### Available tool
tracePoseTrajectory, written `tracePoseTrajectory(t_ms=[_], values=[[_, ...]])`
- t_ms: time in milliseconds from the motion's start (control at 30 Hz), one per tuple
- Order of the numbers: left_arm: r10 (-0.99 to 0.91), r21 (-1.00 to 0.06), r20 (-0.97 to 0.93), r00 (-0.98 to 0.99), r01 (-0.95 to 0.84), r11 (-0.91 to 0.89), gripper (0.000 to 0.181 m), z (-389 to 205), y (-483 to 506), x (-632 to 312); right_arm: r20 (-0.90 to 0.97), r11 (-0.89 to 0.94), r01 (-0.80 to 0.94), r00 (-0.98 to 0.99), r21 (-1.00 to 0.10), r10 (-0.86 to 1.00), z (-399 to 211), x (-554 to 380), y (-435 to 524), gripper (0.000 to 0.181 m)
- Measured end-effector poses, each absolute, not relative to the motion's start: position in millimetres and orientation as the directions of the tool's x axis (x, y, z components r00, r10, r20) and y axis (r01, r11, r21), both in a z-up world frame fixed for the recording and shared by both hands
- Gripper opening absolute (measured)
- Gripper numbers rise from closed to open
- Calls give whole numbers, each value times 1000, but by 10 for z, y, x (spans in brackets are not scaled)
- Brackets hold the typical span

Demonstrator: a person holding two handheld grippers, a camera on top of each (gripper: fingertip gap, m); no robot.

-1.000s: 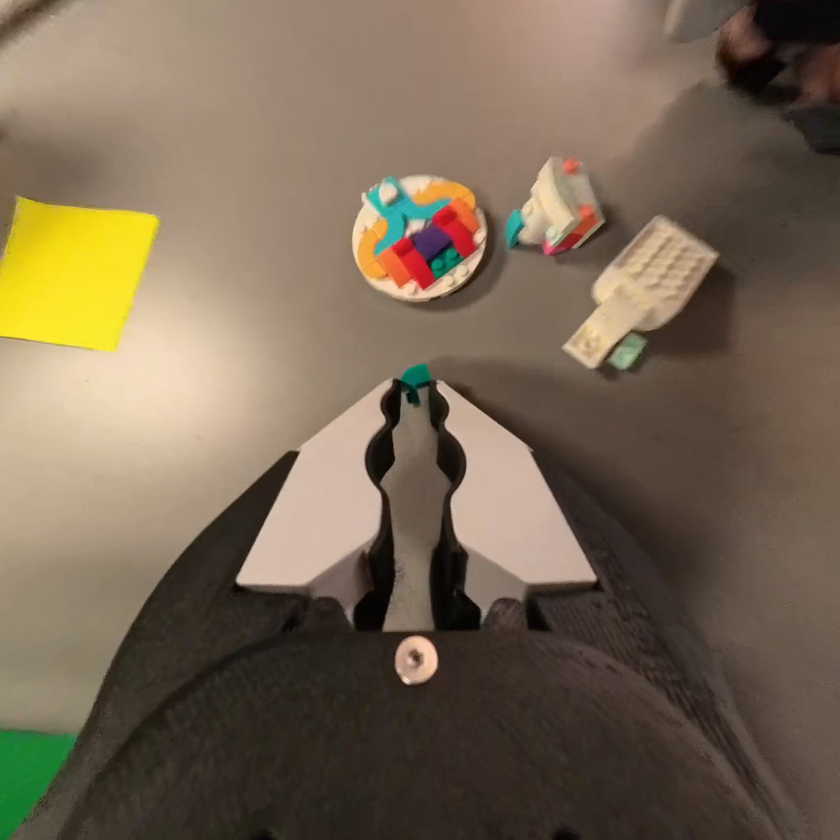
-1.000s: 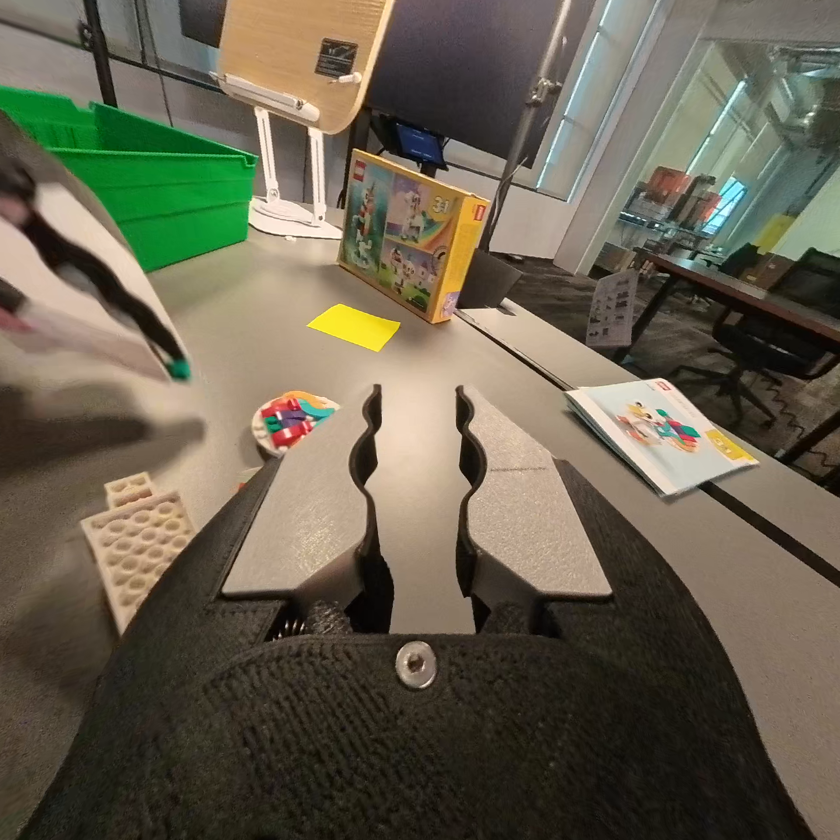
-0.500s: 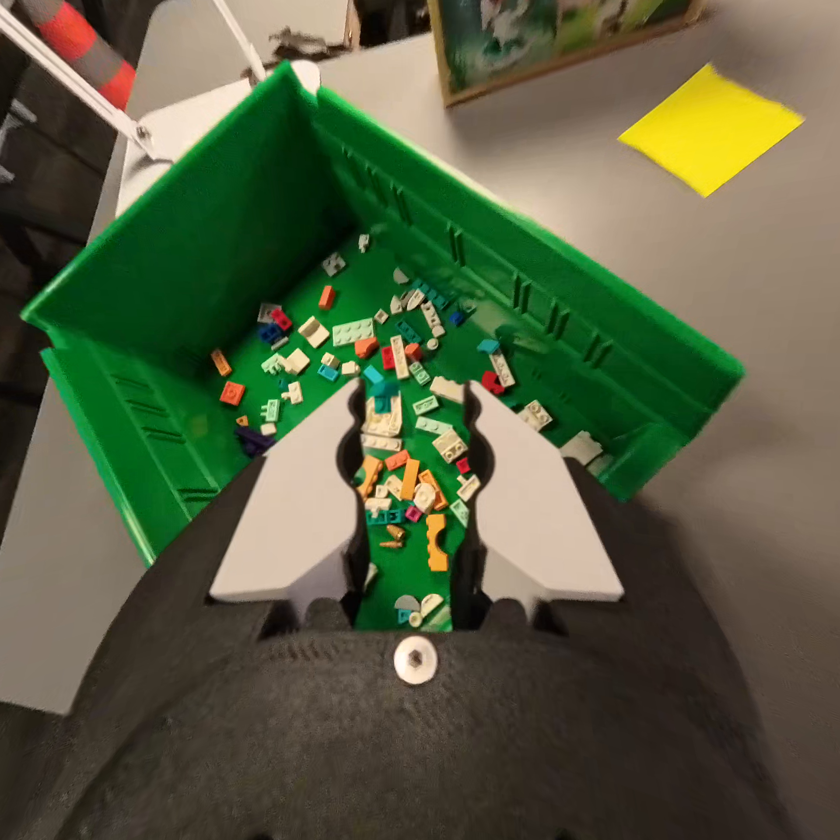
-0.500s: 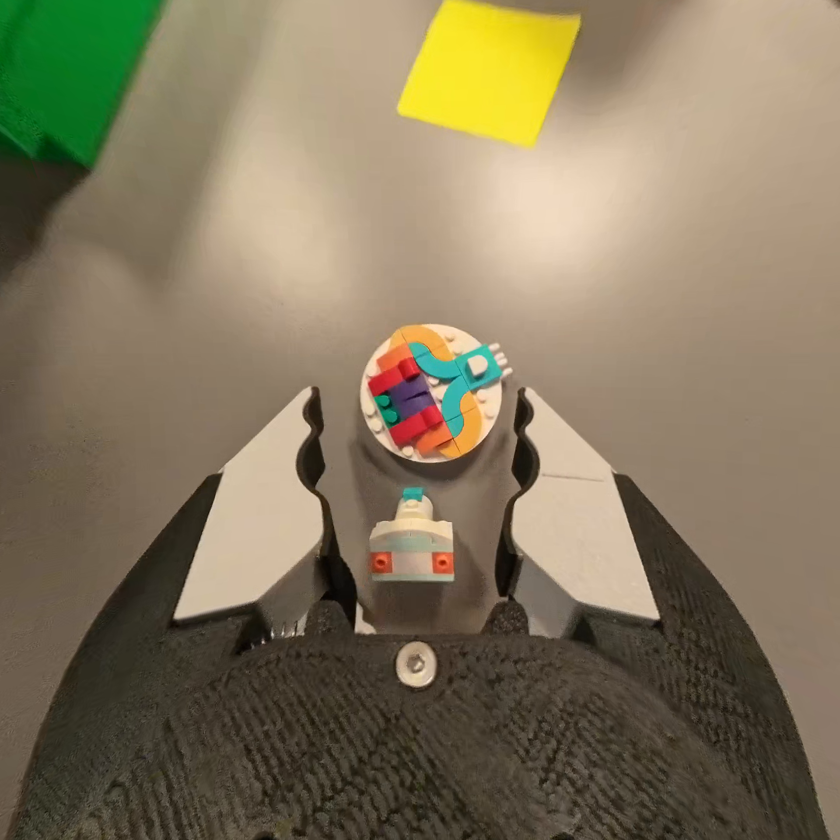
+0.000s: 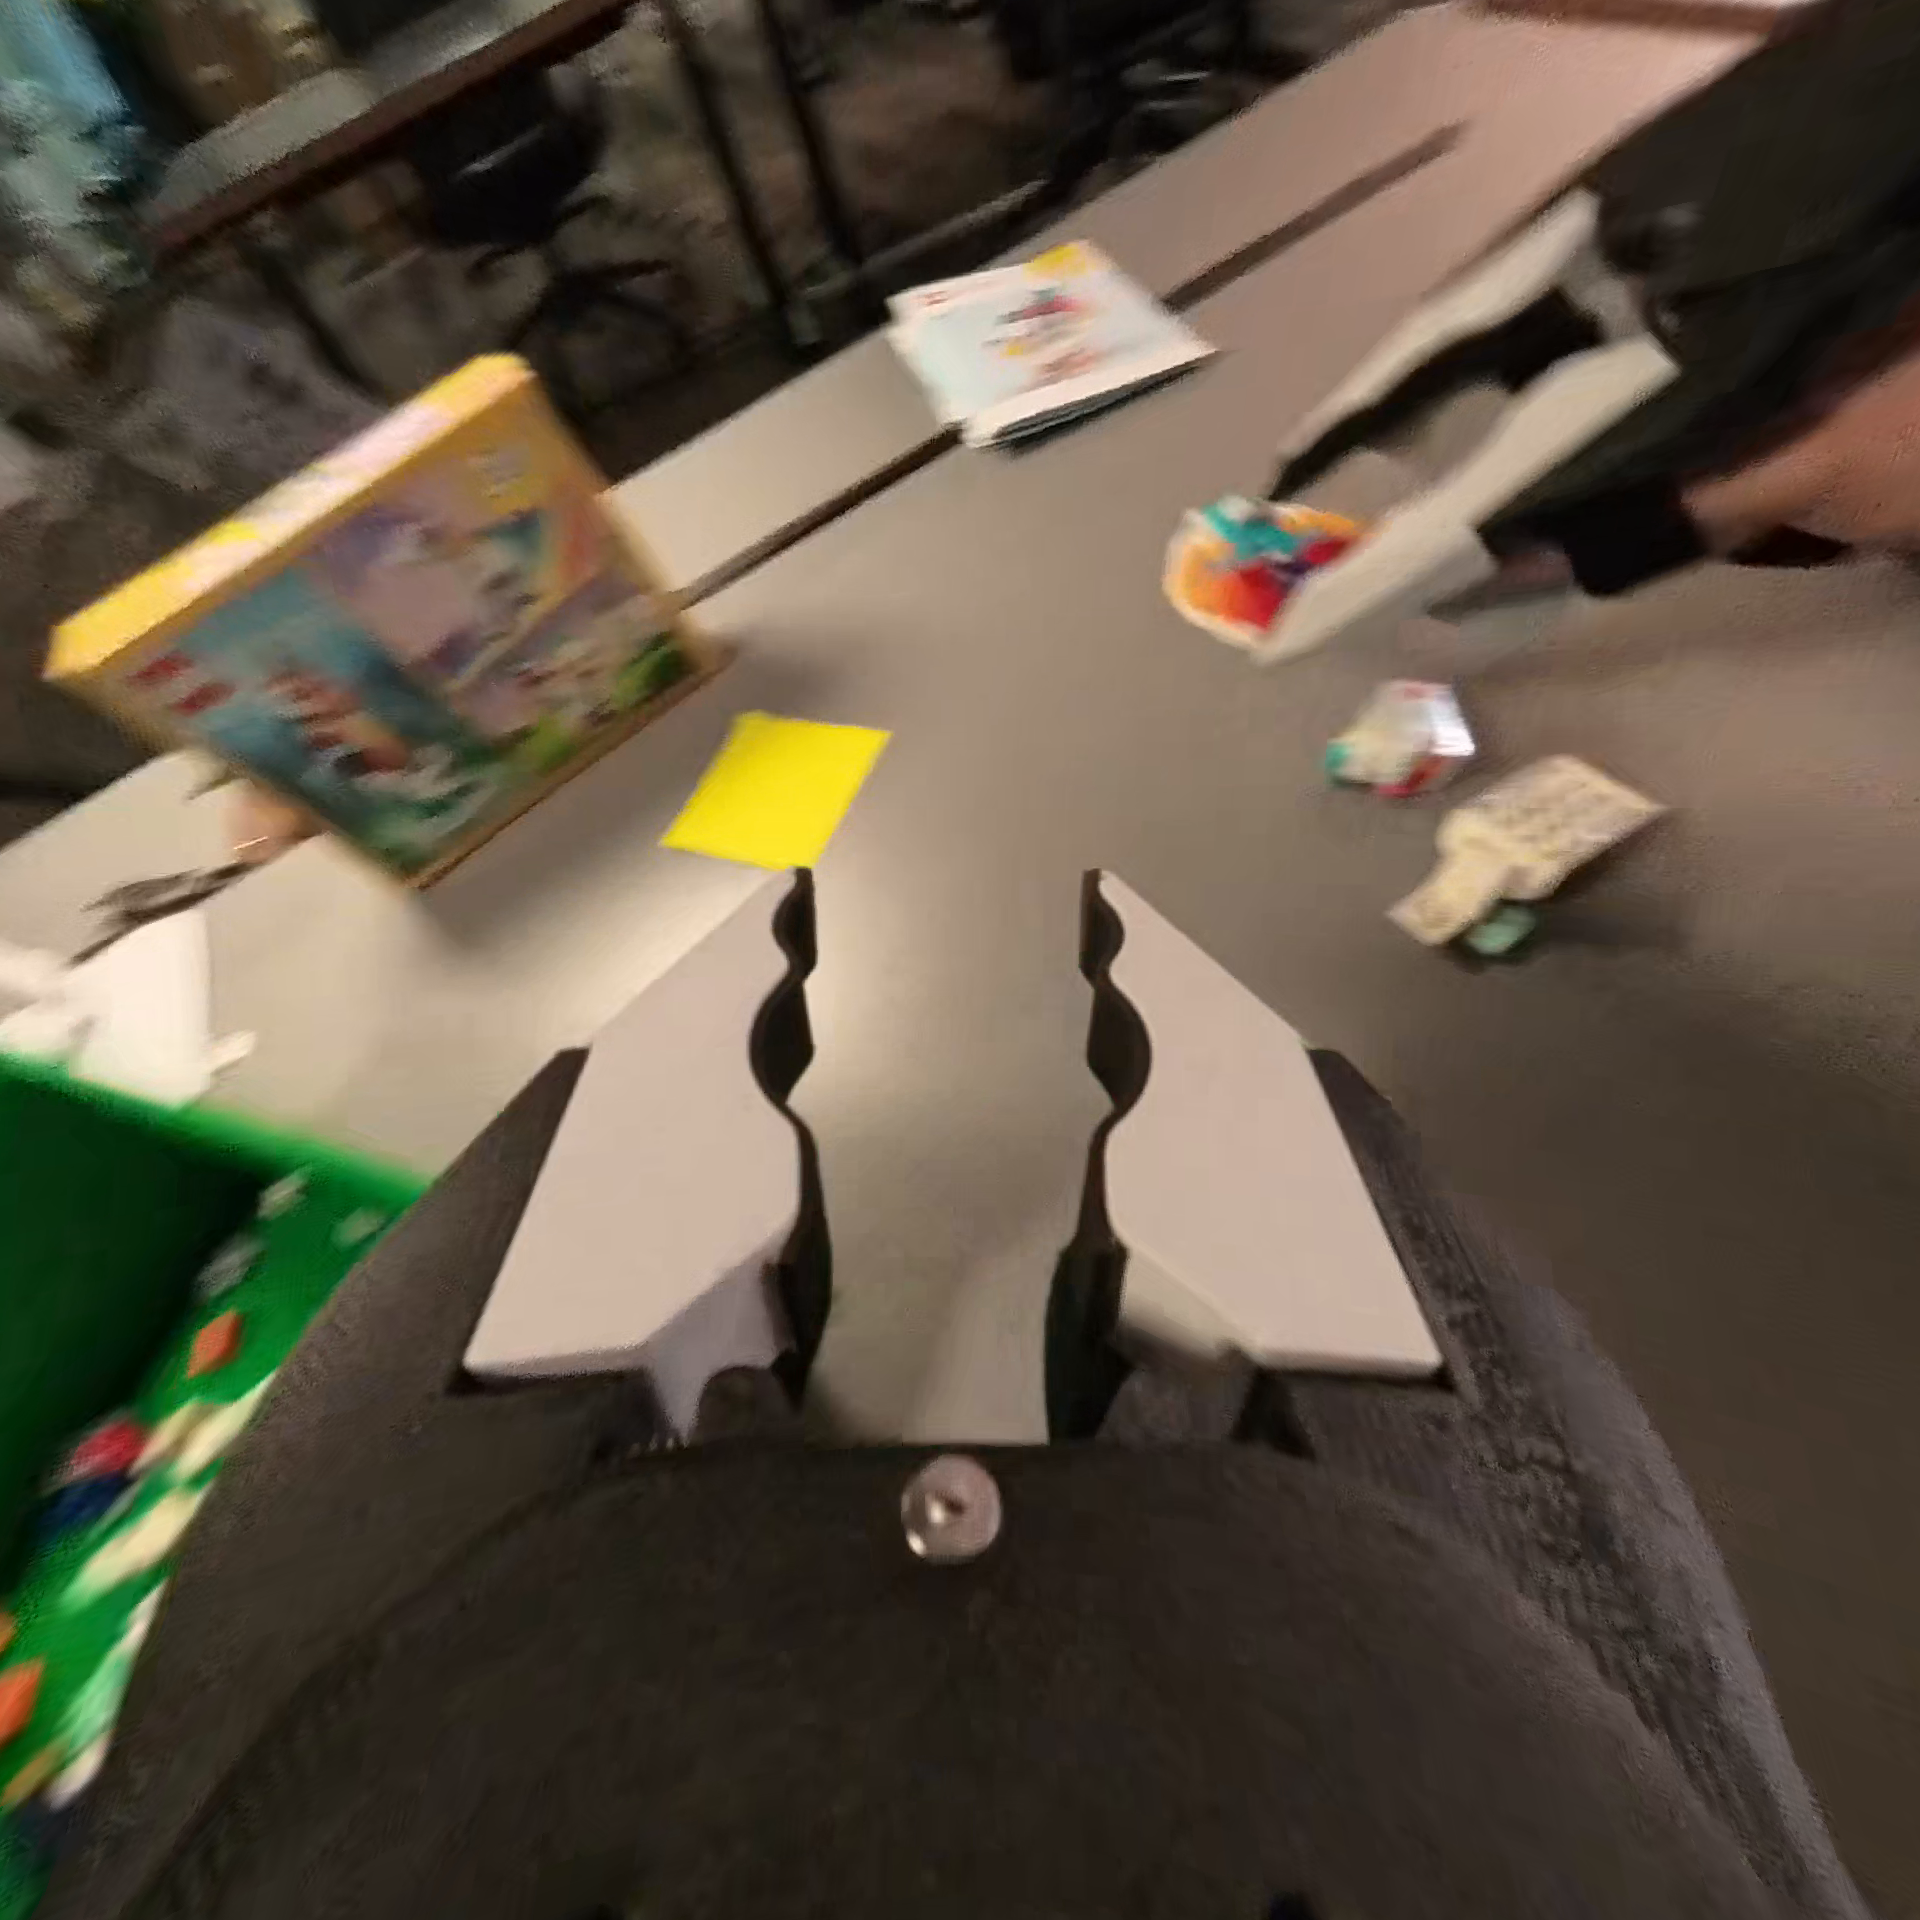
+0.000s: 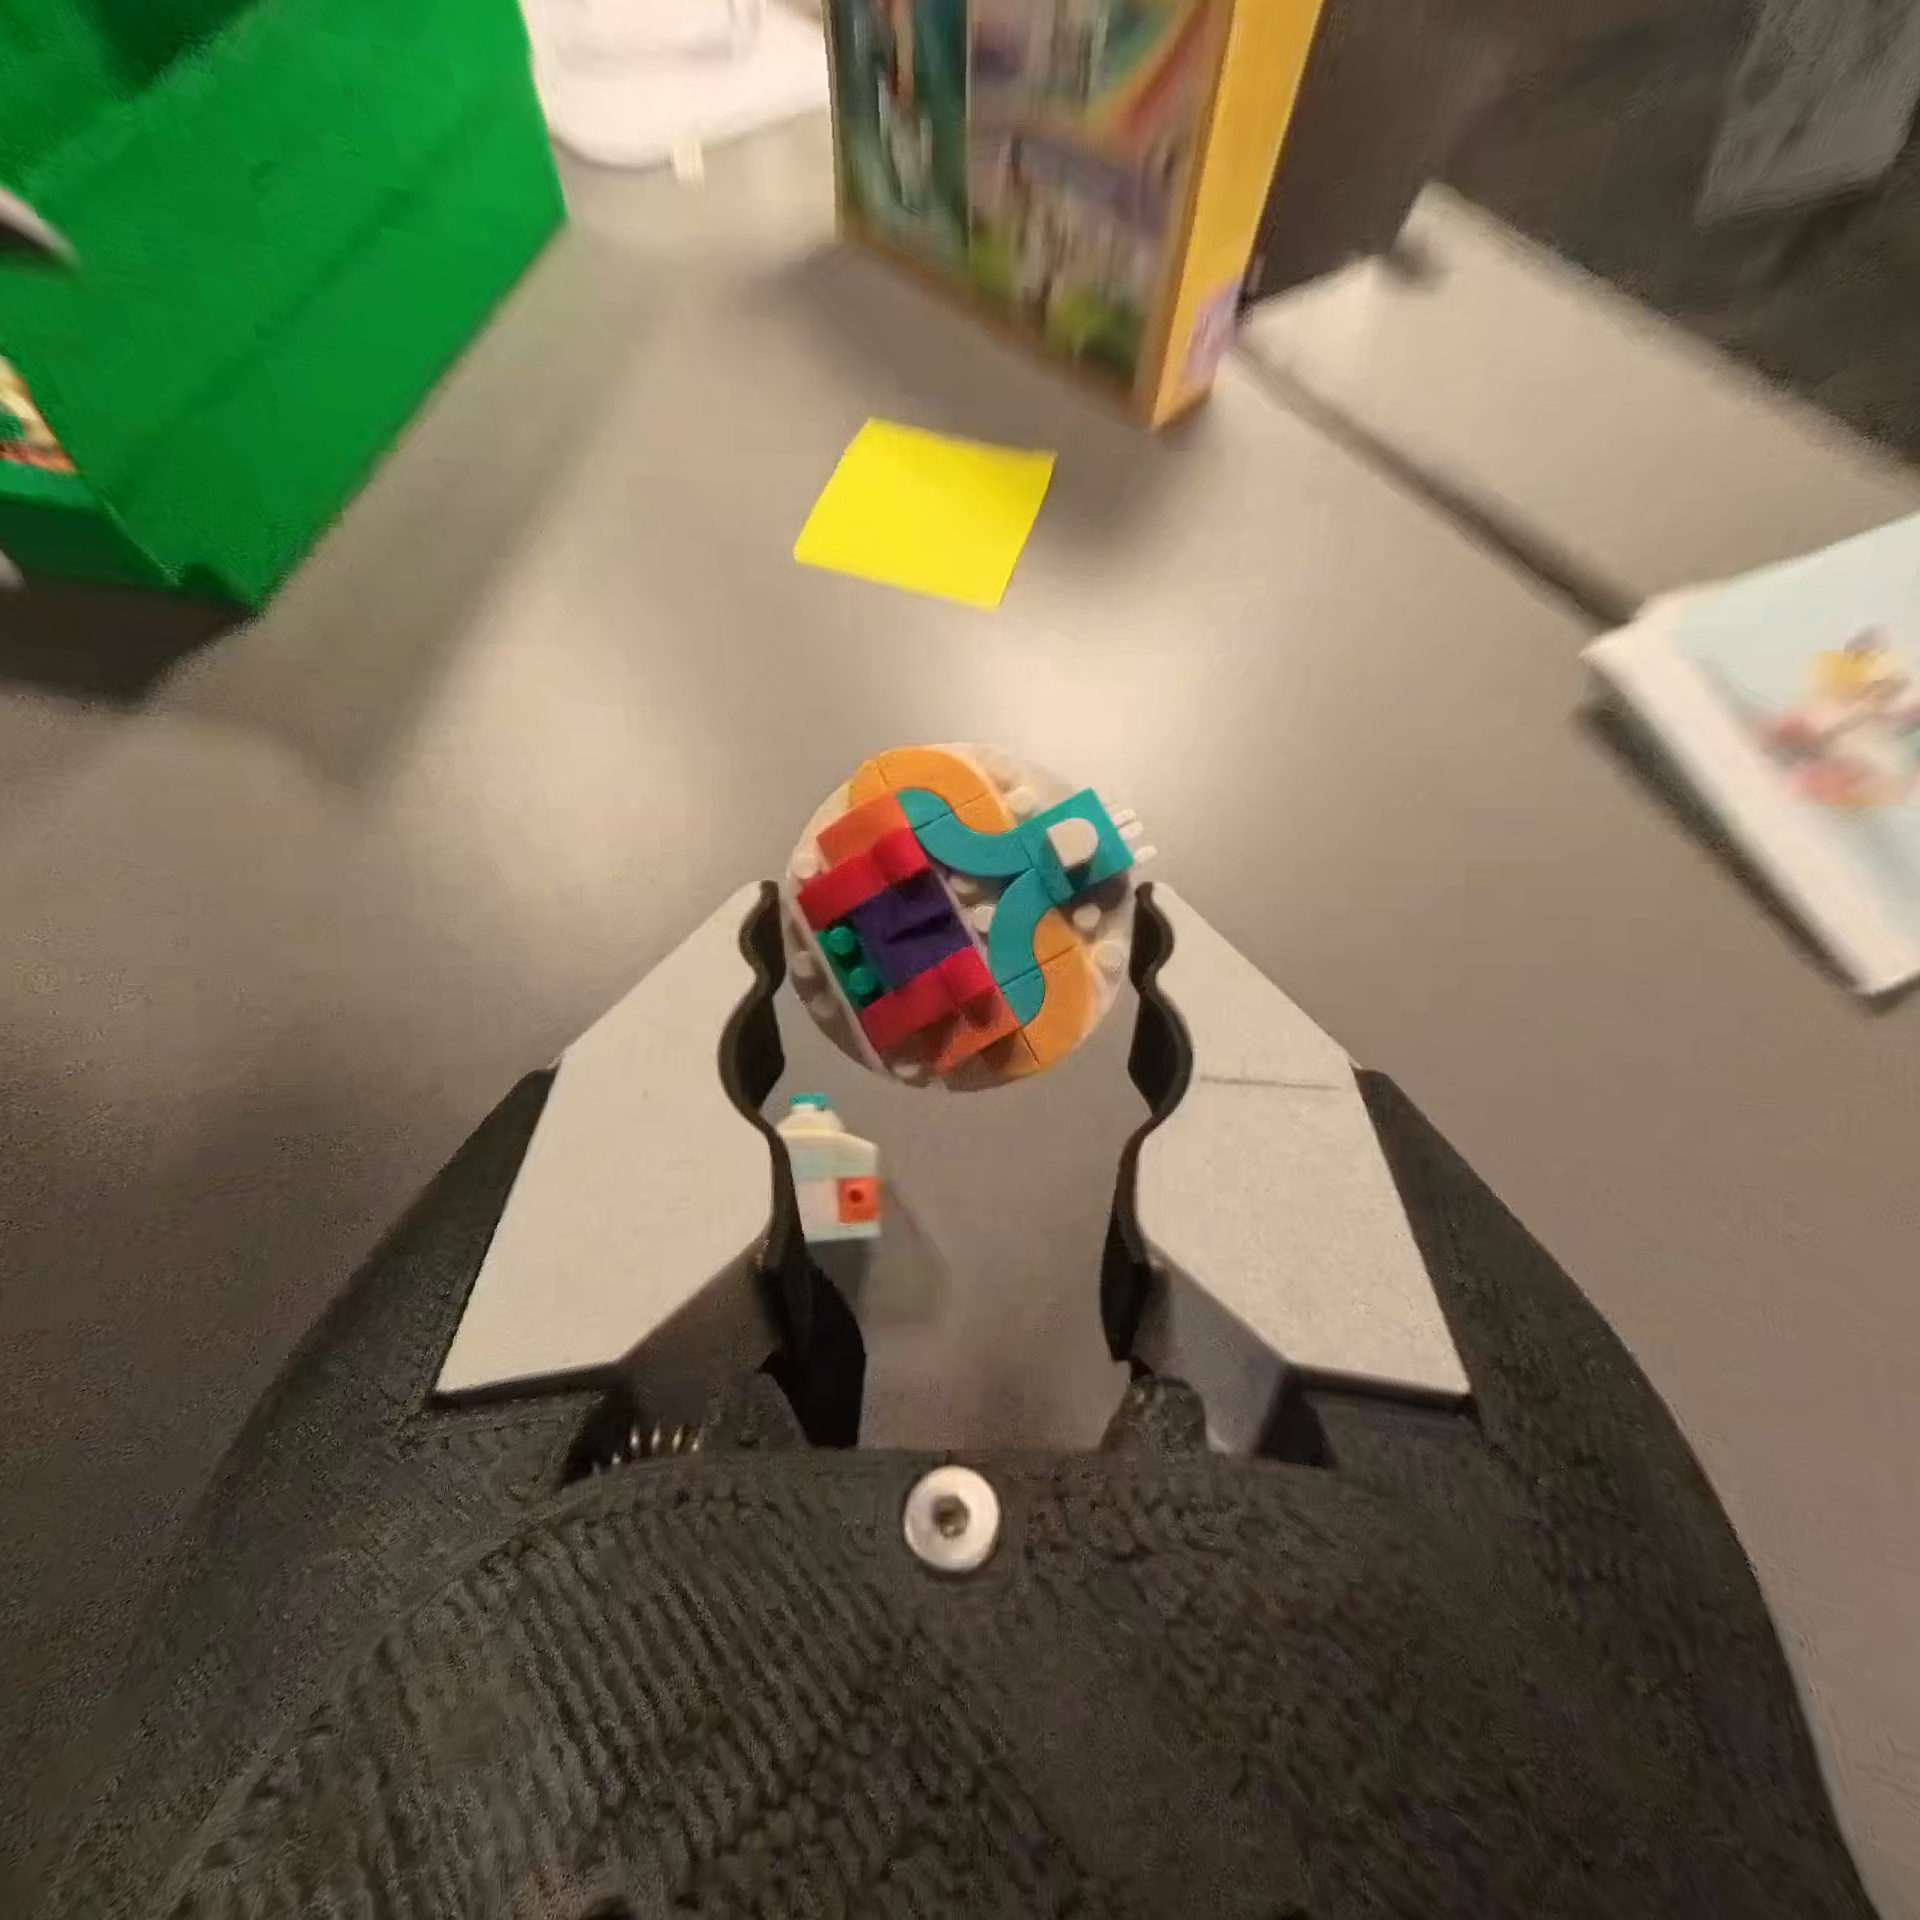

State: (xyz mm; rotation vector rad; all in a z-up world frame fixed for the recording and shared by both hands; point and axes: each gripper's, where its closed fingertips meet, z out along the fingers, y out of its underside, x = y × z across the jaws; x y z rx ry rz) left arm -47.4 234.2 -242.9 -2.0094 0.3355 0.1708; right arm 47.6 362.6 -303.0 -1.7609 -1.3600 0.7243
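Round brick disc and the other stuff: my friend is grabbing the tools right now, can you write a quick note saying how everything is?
Left tool: open and empty, above the grey table, beside the green bin of loose bricks.
Right tool: closed on the round brick disc, which looks tilted and lifted off the table.
Small white brick model: on the table below the right tool. White studded plate: lying near it.
Yellow note, picture box, booklet: farther back on the table.

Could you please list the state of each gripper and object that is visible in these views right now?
left gripper: open, empty
right gripper: shut on round brick disc, lifted and tilted
small white brick build: lying on the table
green bin: open-topped, holds loose bricks
picture box: standing upright
booklet: lying closed
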Motion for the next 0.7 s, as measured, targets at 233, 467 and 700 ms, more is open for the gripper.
tracePoseTrajectory(t_ms=[233,467,700], values=[[-550,-929,205,810,-17,-371,49,-2629,2793,456,357,291,307,184,-906,916,-2635,759,3468,65],[-654,-860,486,580,183,-476,47,-2546,3067,673,600,561,282,71,-779,797,-2630,654,3159,65],[-689,-874,466,555,168,-456,11,-2673,3092,619,669,627,288,72,-724,739,-2682,556,3073,67]])
